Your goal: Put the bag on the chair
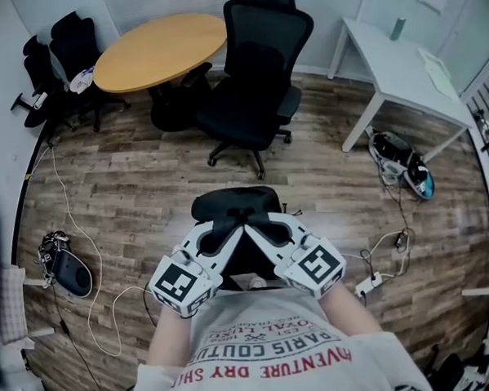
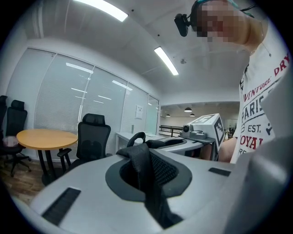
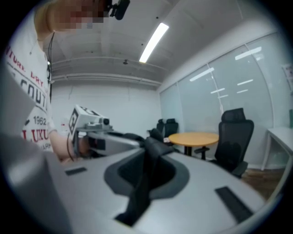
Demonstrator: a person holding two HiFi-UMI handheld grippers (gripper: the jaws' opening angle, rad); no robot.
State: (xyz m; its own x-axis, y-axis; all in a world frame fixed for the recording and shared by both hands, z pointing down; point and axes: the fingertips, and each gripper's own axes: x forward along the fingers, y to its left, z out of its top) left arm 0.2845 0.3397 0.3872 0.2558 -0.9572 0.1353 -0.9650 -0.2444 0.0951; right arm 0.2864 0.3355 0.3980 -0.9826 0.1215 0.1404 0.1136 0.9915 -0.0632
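I hold a black bag (image 1: 235, 205) up in front of my chest, over the wooden floor. Its two straps run up between my grippers. My left gripper (image 1: 228, 229) is shut on one black webbing strap (image 2: 143, 161), which fills the notch between its jaws. My right gripper (image 1: 261, 227) is shut on the other strap (image 3: 147, 170), close beside the left one. The black office chair (image 1: 253, 84) stands ahead of me by the round table, its seat bare. It also shows as the chair (image 2: 92, 140) in the left gripper view and as the chair (image 3: 234, 140) in the right gripper view.
A round wooden table (image 1: 161, 46) stands behind the chair, with more black chairs (image 1: 64, 54) at the far left. A white table (image 1: 402, 60) is at the right, shoes (image 1: 401, 163) under it. Cables (image 1: 95, 309), a power strip (image 1: 368, 284) and a dark pouch (image 1: 69, 271) lie on the floor.
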